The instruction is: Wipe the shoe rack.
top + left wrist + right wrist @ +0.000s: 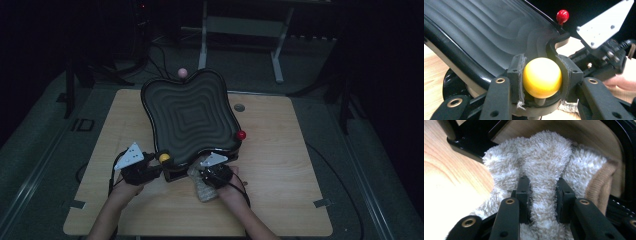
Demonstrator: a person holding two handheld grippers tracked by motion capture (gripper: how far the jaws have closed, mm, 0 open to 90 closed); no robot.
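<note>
Yellow knob [542, 77] at the near corner of the black ridged tray [190, 117] is being pinched by the left tool [541, 80]; the right tool [542, 200] is clamping a fleecy cloth [549, 152] beneath the tray's edge on the desk [280, 165]. Wiping seems underway; next, likely dragging the cloth along.

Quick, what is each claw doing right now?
Left claw: closed on the yellow ball at the edge of the black tray.
Right claw: closed on a fold of the fluffy cloth.
</note>
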